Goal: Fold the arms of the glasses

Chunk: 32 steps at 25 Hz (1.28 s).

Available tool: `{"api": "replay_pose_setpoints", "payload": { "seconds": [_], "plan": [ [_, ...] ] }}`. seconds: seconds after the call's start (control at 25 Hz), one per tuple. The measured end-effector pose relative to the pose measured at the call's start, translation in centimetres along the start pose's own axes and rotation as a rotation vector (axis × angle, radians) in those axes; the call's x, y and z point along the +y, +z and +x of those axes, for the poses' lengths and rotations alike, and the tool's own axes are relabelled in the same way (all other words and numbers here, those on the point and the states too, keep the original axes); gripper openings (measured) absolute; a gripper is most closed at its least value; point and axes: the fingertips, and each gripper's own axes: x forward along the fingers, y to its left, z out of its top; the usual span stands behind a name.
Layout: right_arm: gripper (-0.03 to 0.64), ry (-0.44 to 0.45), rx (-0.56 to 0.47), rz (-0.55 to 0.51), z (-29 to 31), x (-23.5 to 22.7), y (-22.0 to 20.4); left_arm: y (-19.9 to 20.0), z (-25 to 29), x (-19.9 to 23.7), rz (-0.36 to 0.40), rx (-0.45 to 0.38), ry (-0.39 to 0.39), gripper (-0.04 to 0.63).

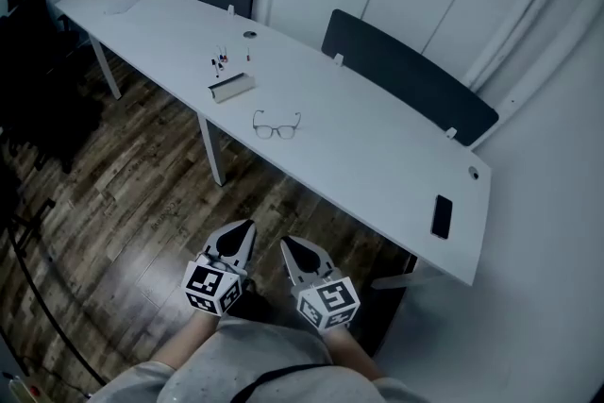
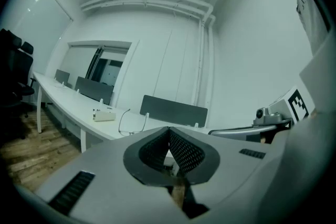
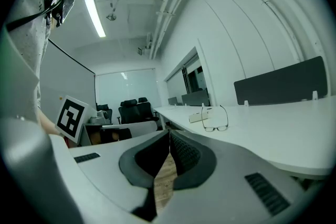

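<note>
White and long, the office table (image 1: 377, 156) runs from far left to near right above dark wooden flooring. The thin dark-rimmed glasses (image 1: 276, 125) lie near its middle, arms unfolded, just right of a small white box (image 1: 231, 88). The left gripper (image 1: 247, 226) and right gripper (image 1: 285, 243) hang near the person, jaws pressed together on nothing, well apart from the glasses. The light frame could skid on the smooth top, or a thin arm bend if pinched askew.
</note>
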Motion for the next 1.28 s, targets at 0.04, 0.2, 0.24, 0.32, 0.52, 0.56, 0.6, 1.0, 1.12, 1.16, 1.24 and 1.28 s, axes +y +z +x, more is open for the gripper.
{"api": "replay_pose_setpoints", "payload": {
  "seconds": [0.04,0.2,0.24,0.32,0.52,0.56,0.6,1.0,1.12,1.16,1.24,1.28],
  "plan": [
    [0.018,-0.010,0.001,0.003,0.9,-0.5,0.1,0.2,0.7,0.9,-0.004,0.000,-0.002,0.015],
    [0.018,-0.035,0.002,0.010,4.4,-2.0,0.9,0.9,3.2,3.8,-0.012,0.004,-0.021,0.015],
    [0.019,-0.039,0.004,0.009,5.2,-2.3,1.1,1.0,3.8,4.5,-0.013,0.005,-0.027,0.015],
    [0.019,-0.049,0.010,0.008,6.8,-3.0,1.2,1.3,5.0,6.0,-0.019,0.006,-0.038,0.015],
    [0.019,-0.081,0.013,0.018,10.6,-5.0,1.5,2.1,7.6,10.0,-0.033,-0.001,-0.037,0.015],
    [0.018,-0.088,0.011,0.020,11.2,-5.4,1.7,2.2,8.1,10.6,-0.035,-0.001,-0.035,0.015],
    [0.020,-0.094,0.009,0.022,11.8,-5.8,1.8,2.2,8.5,11.2,-0.035,0.000,-0.034,0.015],
    [0.020,-0.149,0.016,0.048,14.5,-10.4,1.8,0.5,12.0,14.8,-0.075,0.042,-0.001,0.015],
    [0.020,-0.170,0.026,0.059,15.5,-13.0,1.8,-0.3,13.6,15.6,-0.079,0.064,0.009,0.015],
    [0.020,-0.172,0.031,0.061,15.9,-14.0,1.7,-0.5,14.1,15.9,-0.076,0.071,0.013,0.015],
    [0.020,-0.173,0.041,0.067,16.9,-16.1,1.6,-0.7,15.3,16.8,-0.064,0.081,0.025,0.015],
    [0.020,-0.176,0.046,0.069,17.6,-17.3,1.6,-0.6,16.1,17.5,-0.060,0.085,0.034,0.015]
  ]
}}
